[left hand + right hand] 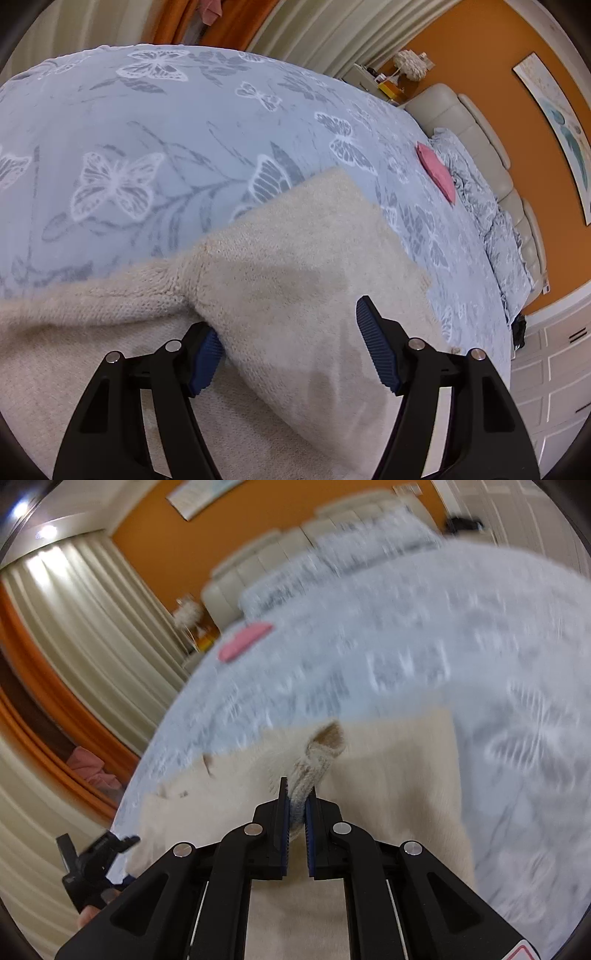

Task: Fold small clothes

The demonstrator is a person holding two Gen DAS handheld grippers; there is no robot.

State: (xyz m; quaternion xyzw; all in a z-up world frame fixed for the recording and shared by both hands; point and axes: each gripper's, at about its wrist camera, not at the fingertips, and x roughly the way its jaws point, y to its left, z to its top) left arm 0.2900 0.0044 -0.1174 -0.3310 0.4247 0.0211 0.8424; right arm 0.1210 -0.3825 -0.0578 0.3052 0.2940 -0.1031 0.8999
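While the cream knitted sweater [280,266] lies spread on the bed [147,122], one part of it is already laid over the rest, so the fold is judged to be in the middle and not finished. In the left wrist view a folded flap is seen on top of the lower layer, with its corner pointing toward the butterfly pattern of the blue bedcover. The left tool [291,347] is held wide above this flap; its left blue pad seems to touch the edge of the flap, but nothing is clamped between the pads. It is probably kept there to steady the cloth or to be ready for the next hold.

In the right wrist view a ribbed cuff or sleeve end [314,771] is pinched between the narrow pads of the right tool [296,814], and the opening of the cuff stands up beyond them. The picture is blurred, so a carrying movement of the sleeve over the body is judged likely.

Further out, a small pink folded piece [437,171] is placed near the pillows [476,195], well apart from the sweater, perhaps as finished work.
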